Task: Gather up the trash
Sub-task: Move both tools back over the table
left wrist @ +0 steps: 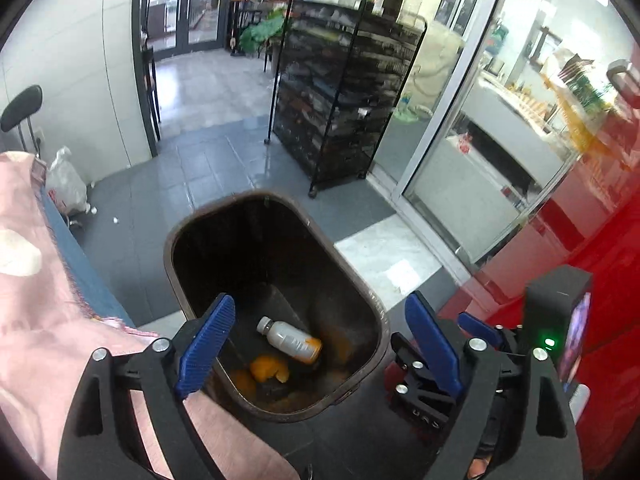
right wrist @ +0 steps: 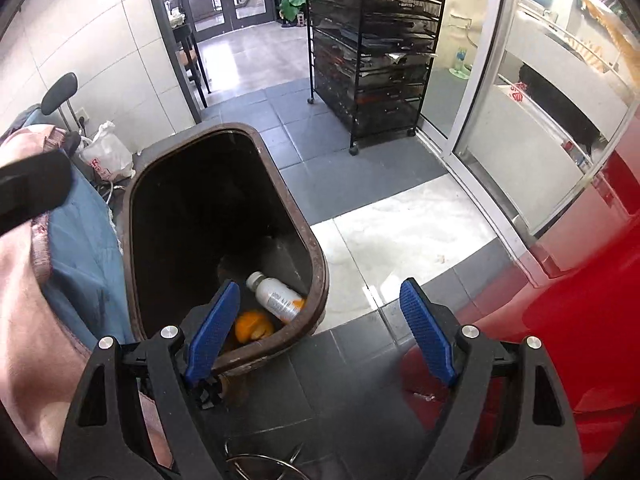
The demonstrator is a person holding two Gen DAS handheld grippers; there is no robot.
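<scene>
both grippers hang over the brown bin (left wrist: 372, 312), left gripper (left wrist: 320, 344) and right gripper (right wrist: 316, 328) with jaws wide apart, holding nothing. a bottle (left wrist: 290, 339) lies on the bin's bottom, orange peel (left wrist: 269, 369) just beside it.

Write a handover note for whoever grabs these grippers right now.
Left gripper: jaws open, empty, above the brown bin.
Right gripper: jaws open, empty, over the bin's near right rim.
In the bin: a white bottle lying on its side and an orange peel.
Done: those two pieces are binned.
Left: small white scraps on the floor near the white plastic bag by the wall; check whether they count as trash.
</scene>
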